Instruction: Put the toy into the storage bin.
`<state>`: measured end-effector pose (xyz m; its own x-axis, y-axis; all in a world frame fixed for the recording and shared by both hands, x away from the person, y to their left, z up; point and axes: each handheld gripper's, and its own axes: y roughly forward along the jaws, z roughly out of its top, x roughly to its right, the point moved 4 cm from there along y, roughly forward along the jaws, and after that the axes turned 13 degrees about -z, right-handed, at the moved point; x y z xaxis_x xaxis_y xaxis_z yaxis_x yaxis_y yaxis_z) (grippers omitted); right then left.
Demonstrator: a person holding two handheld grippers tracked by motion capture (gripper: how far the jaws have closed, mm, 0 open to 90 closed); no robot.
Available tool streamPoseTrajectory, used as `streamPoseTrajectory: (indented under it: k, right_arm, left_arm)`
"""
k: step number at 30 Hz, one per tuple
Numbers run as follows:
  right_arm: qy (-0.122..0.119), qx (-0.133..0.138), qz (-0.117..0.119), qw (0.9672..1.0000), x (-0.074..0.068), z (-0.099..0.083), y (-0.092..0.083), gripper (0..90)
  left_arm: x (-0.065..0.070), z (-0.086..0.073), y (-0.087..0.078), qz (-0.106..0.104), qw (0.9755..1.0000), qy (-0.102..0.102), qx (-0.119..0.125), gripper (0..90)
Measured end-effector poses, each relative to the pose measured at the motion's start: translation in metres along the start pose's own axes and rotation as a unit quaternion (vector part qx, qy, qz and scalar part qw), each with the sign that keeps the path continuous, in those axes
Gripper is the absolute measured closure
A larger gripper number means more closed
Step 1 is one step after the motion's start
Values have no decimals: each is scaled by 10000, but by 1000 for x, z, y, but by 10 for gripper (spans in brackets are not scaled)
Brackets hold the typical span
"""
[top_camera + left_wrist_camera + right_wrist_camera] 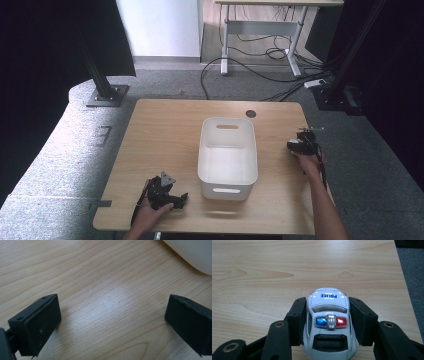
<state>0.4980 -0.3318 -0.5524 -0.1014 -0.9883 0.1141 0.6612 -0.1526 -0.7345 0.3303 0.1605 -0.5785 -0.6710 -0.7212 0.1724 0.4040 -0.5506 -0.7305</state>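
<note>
White with a red-and-blue light bar, the toy police car (329, 327) sat clamped in the right gripper (328, 322), right of the white plastic bin (228, 177). The grasp looked done; next, a lift toward the bin. The left gripper (112, 322) rested wide apart.

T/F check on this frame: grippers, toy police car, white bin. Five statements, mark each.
1. The right gripper is closed on the toy police car. True.
2. The left gripper holds a block. False: its jaws stand wide apart over bare table.
3. The white bin has the car inside it. False: the bin looks empty; the car sits on the table by the right edge.
4. The car's roof light bar is blue and red. True.
5. The bin stands between the two grippers in the high view. True.
</note>
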Motion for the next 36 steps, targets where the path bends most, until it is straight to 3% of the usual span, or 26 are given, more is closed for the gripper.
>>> streamPoseTrajectory:
  k: [21, 36]
  right_arm:
    - [-100, 257, 130, 9995, -13, 5, -50, 501]
    - [-61, 373, 132, 9992, -11, 5, -68, 501]
  left_arm:
    - [0, 0, 0, -9, 10000, 8, -3, 4]
    - [0, 0, 0, -13, 10000, 13, -6, 4]
